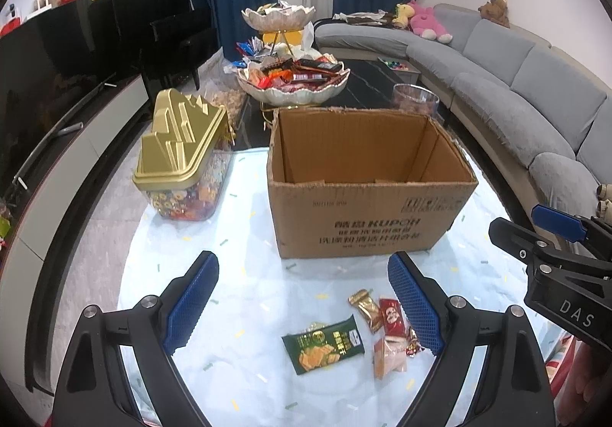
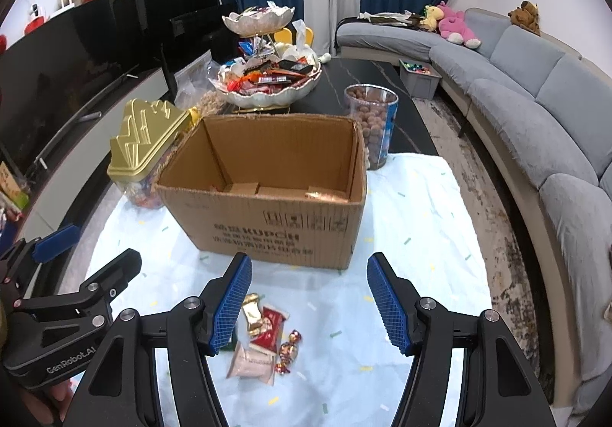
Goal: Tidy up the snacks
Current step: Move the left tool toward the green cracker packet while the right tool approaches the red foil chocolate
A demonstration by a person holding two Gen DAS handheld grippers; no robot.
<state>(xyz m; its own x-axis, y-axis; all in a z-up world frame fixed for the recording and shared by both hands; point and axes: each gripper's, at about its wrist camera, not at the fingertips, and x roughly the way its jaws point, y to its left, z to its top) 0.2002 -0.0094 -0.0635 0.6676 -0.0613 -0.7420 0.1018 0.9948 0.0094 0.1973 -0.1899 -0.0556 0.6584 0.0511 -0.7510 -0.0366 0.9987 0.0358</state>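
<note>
An open cardboard box (image 1: 367,213) (image 2: 267,220) stands on the pale cloth, with what looks like one wrapper on its floor (image 2: 325,195). In front of it lie loose snacks: a green packet (image 1: 323,346), a gold wrapper (image 1: 368,306) (image 2: 252,312), a red packet (image 1: 392,316) (image 2: 269,325), a pink packet (image 1: 388,354) (image 2: 252,362) and a small foil candy (image 2: 288,350). My left gripper (image 1: 302,297) is open and empty above the snacks. My right gripper (image 2: 310,297) is open and empty, just right of them.
A gold-lidded candy jar (image 1: 179,159) (image 2: 145,144) stands left of the box. A tiered shell bowl of snacks (image 1: 294,75) (image 2: 267,79) and a clear tub of brown balls (image 2: 373,125) stand behind. A grey sofa (image 1: 516,83) curves along the right; a black TV cabinet (image 1: 57,75) along the left.
</note>
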